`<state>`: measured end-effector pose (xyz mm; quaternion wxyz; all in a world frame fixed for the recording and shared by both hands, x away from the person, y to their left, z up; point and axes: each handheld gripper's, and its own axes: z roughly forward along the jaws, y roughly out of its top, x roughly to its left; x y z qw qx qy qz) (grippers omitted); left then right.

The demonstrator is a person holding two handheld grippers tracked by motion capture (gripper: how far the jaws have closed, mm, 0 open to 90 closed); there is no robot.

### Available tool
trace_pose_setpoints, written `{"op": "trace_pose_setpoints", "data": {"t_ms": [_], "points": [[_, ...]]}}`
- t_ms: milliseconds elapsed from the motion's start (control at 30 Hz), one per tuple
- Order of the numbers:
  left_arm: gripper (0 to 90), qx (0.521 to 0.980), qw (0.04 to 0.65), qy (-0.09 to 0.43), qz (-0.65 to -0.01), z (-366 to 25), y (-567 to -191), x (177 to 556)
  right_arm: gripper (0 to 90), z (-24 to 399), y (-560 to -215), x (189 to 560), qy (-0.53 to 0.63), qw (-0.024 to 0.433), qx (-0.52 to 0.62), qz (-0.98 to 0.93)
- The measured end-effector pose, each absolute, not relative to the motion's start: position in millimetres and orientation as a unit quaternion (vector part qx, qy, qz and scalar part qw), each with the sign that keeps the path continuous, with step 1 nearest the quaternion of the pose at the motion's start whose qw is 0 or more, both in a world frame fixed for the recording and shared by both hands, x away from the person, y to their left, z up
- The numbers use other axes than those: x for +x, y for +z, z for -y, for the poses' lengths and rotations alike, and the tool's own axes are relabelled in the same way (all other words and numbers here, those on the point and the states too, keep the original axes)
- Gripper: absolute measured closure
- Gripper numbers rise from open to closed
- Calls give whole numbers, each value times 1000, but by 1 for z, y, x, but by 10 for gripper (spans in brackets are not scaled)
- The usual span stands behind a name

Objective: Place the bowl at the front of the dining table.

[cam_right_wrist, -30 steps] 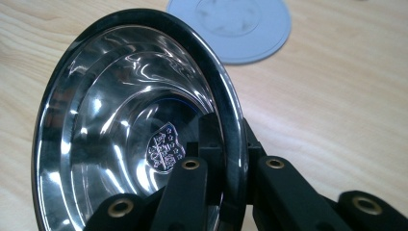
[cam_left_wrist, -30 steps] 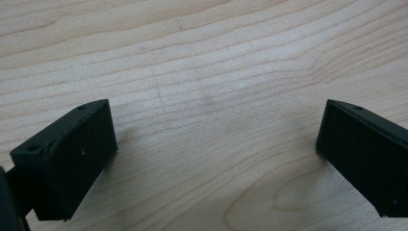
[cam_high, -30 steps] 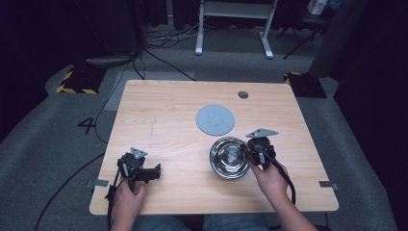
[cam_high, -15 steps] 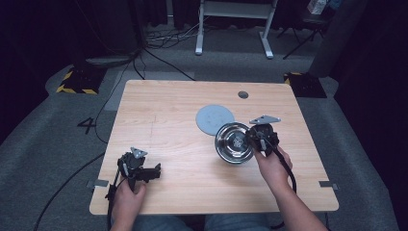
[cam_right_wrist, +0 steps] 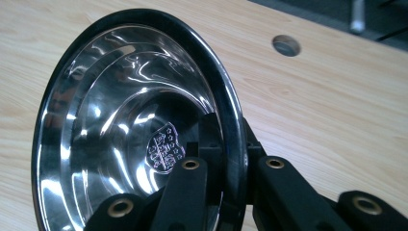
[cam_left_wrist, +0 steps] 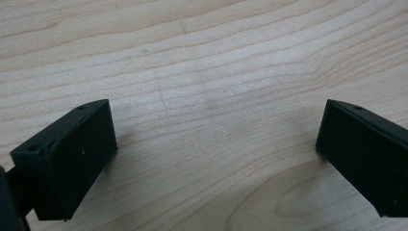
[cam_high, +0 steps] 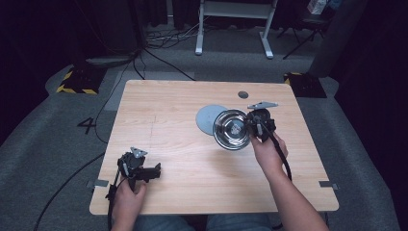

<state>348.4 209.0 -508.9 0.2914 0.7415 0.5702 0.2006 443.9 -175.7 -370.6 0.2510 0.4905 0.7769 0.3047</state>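
A shiny steel bowl hangs above the table's right half, partly over a flat grey disc. My right gripper is shut on the bowl's right rim. In the right gripper view the bowl tilts on edge, with the rim pinched between the black jaws of the gripper; a shield stamp shows in its bottom. My left gripper rests low at the table's front left, open. In the left gripper view its gripper has jaws spread wide over bare wood, nothing between them.
The wooden table has a round cable hole near its far edge. Cables trail over the grey floor at the left, and a white stand is behind the table. Metal brackets sit at the front corners.
My right gripper has lifted the steel bowl and carried it away from me and slightly left, so it now overlaps the grey disc. The left gripper has stayed put.
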Motion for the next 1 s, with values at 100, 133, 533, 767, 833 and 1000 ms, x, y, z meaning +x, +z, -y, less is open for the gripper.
{"op": "trace_pose_setpoints", "data": {"t_ms": [100, 133, 533, 767, 833, 1000], "points": [[5, 741, 292, 201, -570, -209, -509, 348, 861, 175, -366, 453, 308, 255, 497, -770], [5, 741, 291, 201, -570, -209, -509, 348, 861, 174, -365, 455, 308, 258, 498, -769], [5, 741, 291, 202, -570, -209, -509, 347, 861, 158, -357, 484, 311, 277, 503, -758], [5, 742, 291, 201, -570, -209, -509, 346, 861, 155, -351, 499, 325, 261, 521, -745], [5, 742, 291, 201, -569, -209, -509, 345, 861, 153, -349, 504, 324, 263, 524, -742], [5, 742, 291, 201, -569, -209, -509, 345, 861, 150, -343, 516, 323, 265, 534, -735]]}}
